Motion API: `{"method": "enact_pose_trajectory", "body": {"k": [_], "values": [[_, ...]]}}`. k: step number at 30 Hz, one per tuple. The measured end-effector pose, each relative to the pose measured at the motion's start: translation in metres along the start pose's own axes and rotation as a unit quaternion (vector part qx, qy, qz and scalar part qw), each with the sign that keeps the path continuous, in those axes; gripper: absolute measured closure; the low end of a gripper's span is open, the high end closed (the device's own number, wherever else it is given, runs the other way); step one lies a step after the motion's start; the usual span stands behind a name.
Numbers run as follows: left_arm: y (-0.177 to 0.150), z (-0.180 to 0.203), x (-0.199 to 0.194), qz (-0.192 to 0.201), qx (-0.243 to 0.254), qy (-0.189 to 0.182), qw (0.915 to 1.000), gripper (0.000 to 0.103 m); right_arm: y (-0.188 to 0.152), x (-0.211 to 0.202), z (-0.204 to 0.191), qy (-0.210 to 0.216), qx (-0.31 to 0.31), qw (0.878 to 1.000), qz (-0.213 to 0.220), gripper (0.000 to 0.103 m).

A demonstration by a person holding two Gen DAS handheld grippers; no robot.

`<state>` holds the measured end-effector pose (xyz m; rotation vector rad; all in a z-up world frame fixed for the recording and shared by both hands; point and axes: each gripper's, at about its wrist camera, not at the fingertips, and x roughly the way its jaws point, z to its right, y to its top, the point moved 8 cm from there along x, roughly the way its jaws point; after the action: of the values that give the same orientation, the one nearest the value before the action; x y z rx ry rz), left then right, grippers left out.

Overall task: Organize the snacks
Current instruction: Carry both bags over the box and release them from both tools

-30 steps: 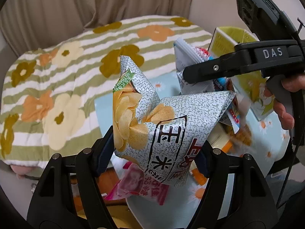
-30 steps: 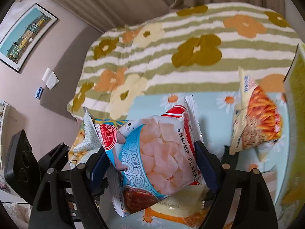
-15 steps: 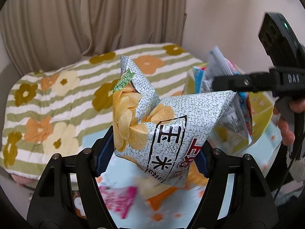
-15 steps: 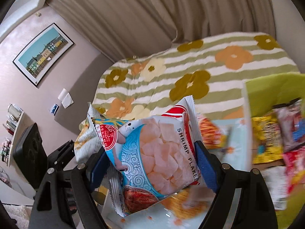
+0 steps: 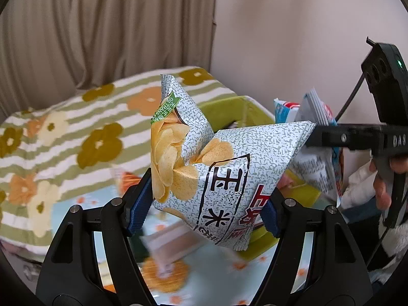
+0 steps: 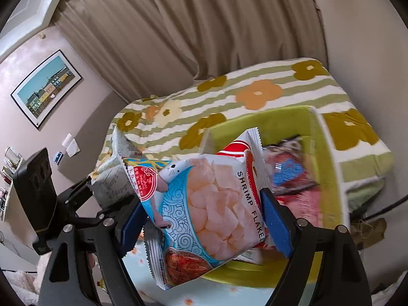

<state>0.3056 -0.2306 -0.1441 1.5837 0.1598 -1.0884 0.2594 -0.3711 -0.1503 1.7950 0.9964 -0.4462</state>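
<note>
A green bin sits on a flowered bedspread, with several blurred snack packets lying inside it. The right gripper clamps a shrimp flakes bag in the air over the bin's near edge. The left gripper grips a speckled potato chip bag, held up beside the bin.
</note>
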Motion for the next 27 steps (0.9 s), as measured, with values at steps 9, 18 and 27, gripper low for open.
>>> {"method": "enact_pose_trajectory", "body": {"k": [9,18,27], "values": [[0.009,0.044,0.064,-0.052,0.006,-0.022,0.9984,0.033,-0.016,-0.004,0.049,-0.015,0.013,1.000,-0.008,0.022],[0.010,0.041,0.111,-0.105,-0.010,-0.033,0.9939,0.005,-0.021,0.007,0.063,-0.030,0.019,0.999,-0.013,0.022],[-0.007,0.017,0.088,-0.102,-0.028,0.001,0.9944,0.004,-0.026,0.005,0.064,-0.050,0.011,0.999,-0.005,0.022]]}}
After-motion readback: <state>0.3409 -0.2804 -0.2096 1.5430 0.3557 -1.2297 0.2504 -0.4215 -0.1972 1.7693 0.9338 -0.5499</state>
